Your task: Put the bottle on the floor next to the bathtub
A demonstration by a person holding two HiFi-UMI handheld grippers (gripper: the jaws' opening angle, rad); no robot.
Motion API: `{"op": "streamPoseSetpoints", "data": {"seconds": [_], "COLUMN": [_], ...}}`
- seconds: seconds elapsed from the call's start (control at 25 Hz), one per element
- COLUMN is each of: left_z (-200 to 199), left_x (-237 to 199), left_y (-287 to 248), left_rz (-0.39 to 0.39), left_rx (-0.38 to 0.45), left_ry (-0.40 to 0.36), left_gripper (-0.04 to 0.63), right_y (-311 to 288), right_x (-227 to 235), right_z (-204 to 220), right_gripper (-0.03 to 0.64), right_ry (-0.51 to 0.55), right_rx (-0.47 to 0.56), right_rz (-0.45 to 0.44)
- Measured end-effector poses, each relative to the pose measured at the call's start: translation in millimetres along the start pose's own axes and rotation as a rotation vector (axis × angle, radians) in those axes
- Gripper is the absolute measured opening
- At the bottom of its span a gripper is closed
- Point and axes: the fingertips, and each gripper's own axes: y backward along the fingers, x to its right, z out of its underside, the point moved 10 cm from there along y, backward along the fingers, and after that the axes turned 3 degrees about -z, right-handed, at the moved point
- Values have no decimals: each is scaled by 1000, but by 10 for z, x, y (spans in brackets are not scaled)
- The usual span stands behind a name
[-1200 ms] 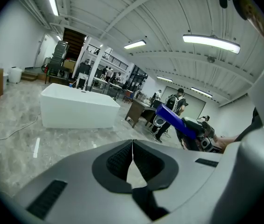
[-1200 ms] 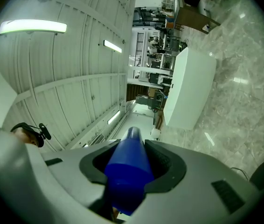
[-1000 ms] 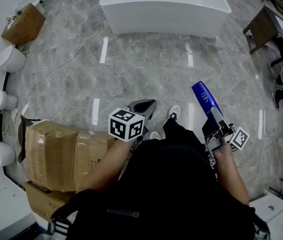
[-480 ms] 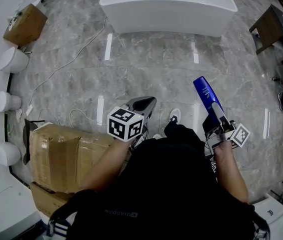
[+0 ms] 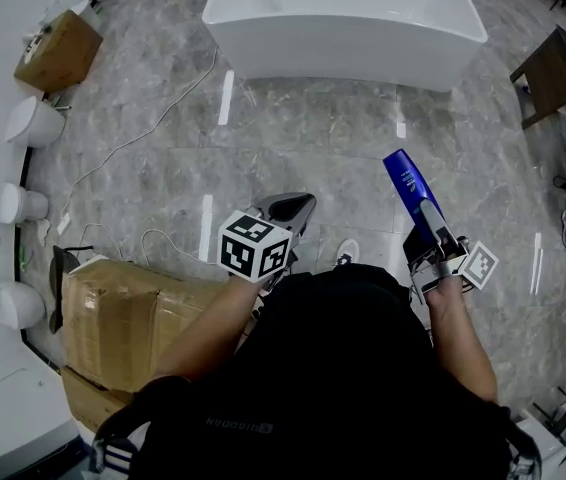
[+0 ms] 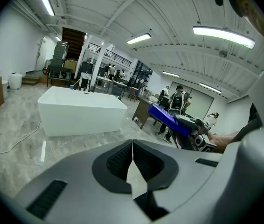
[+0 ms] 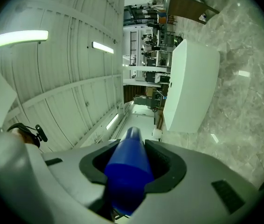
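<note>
Bottle in transit: the right gripper [image 5: 430, 226] is clamped round a blue bottle [image 5: 405, 183], free end tilted toward the white bathtub [image 5: 343, 63], which stands well ahead across grey marble floor [image 5: 293, 148]. Left gripper [image 5: 289, 208], jaws closed on nothing, rides level, equally short of the tub. Carry looks approx. half done. Best approach, prob.: close in on the tub, turn the bottle upright, seat its base flat just beside the tub wall, then let go.

The bottle [image 5: 406, 182] was glossy blue plastic, the floor [image 5: 303, 158] polished grey stone, the bathtub [image 5: 343, 58] smooth white, the boxes [image 5: 113, 313] matt cardboard.
</note>
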Motion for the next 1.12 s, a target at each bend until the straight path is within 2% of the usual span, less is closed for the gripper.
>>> {"op": "streamPoseSetpoints", "data": {"seconds": [0.2, 0.4, 0.76, 1.12], "left_z": [-358, -532, -620, -714], "left_x": [-66, -47, -118, -282], "left_y": [-312, -584, -816, -1141], "left_rz": [-17, -26, -35, 10], "left_rx": [25, 31, -19, -39], "left_ry": [-11, 8, -9, -19], "left_gripper": [17, 17, 17, 18], "right_y": [-242, -307, -275, -339], "right_x": [76, 258, 460, 607], "right_z": [-427, -686, -792, -898], "right_gripper": [170, 170, 170, 170], "right_ry": [32, 2, -28, -33], "right_rx": [-36, -31, -10, 17], "right_rz": [-27, -3, 25, 68]}}
